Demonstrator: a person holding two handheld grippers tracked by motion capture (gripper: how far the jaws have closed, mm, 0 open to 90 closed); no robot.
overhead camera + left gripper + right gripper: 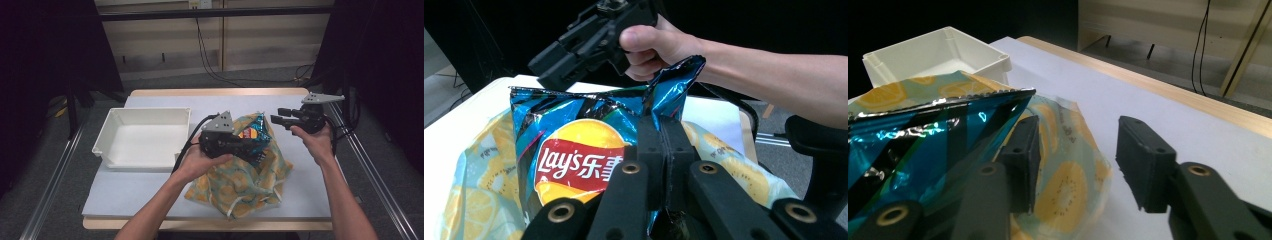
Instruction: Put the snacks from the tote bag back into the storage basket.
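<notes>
A blue Lay's chip bag (574, 150) stands upright inside a lemon-print cloth bag (245, 182) near the table's middle. My left gripper (664, 127) is shut on the chip bag's side seam, just below its top edge. In the high view the left gripper (256, 152) reaches in from the left, and the chip bag (252, 131) sticks out of the cloth. My right gripper (278, 115) hovers just right of the bag's top with its jaws apart. In the right gripper view, the right gripper (1078, 160) holds nothing, and the chip bag's foil top (923, 135) lies left of its left jaw.
An empty white tray (107, 132) sits on the table's left side, seen too in the right gripper view as the tray (938, 55). White table cover (310, 190) lies bare right of the cloth bag. Metal rails run along both table sides.
</notes>
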